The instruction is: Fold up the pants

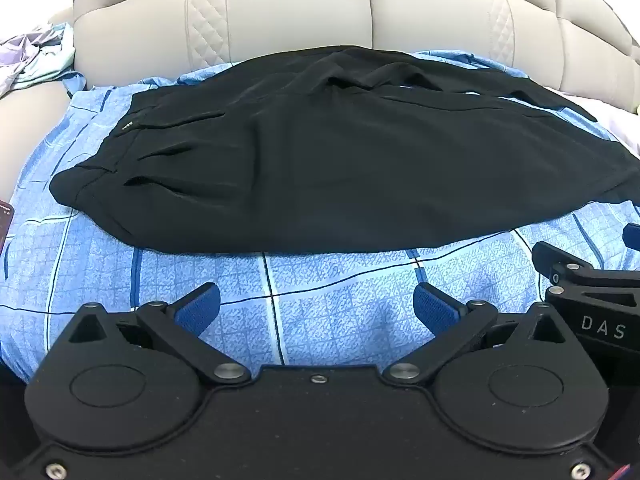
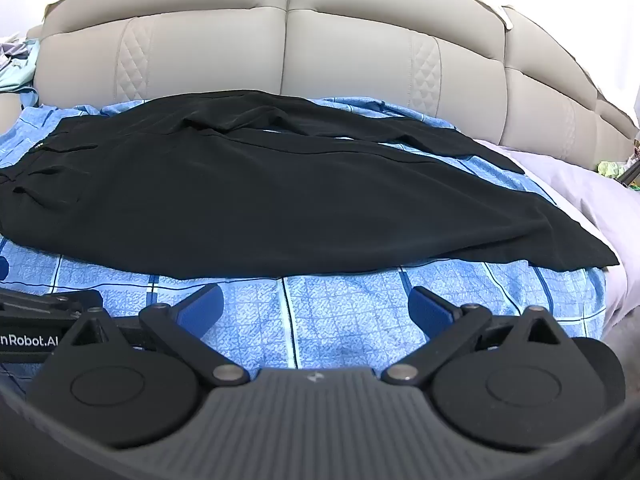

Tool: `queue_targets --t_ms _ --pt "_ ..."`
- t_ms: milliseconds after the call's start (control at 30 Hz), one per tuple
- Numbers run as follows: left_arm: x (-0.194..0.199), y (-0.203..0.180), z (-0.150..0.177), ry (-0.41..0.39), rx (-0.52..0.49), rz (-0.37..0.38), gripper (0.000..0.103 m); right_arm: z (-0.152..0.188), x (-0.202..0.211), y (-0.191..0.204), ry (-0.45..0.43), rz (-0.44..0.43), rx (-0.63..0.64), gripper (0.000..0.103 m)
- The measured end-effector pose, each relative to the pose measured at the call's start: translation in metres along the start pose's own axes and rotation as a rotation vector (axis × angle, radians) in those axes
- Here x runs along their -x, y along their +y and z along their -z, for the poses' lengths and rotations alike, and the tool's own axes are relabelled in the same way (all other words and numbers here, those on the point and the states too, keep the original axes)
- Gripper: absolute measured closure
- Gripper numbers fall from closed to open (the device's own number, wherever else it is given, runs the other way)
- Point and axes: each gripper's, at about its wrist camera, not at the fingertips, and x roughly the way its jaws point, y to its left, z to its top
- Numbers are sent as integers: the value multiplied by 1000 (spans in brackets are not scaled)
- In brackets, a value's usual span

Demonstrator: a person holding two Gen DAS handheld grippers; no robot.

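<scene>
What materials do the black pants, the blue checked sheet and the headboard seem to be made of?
Black pants: likely a thin woven fabric, matte with a faint sheen; it drapes in soft folds.
Blue checked sheet: probably printed cotton, matte, lightly wrinkled.
Headboard: apparently beige leather or an imitation, smooth and padded, with stitched seams and quilted diamond panels.

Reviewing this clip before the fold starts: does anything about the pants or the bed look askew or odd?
Mostly tidy. The black pants lie flat on the blue checked sheet, but the far leg is bunched and creased near the headboard. Both the left gripper and right gripper are open and empty.
</scene>
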Motion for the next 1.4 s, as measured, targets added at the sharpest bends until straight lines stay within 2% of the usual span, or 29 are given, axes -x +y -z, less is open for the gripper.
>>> queue_targets --t_ms 300,1400 --pt "-3 -3 7 -6 -2 -5 0 -1 -2 -2 2 -2 2 0" --pt "-1 1 -2 9 17 -6 0 -1 2 5 -8 -2 17 0"
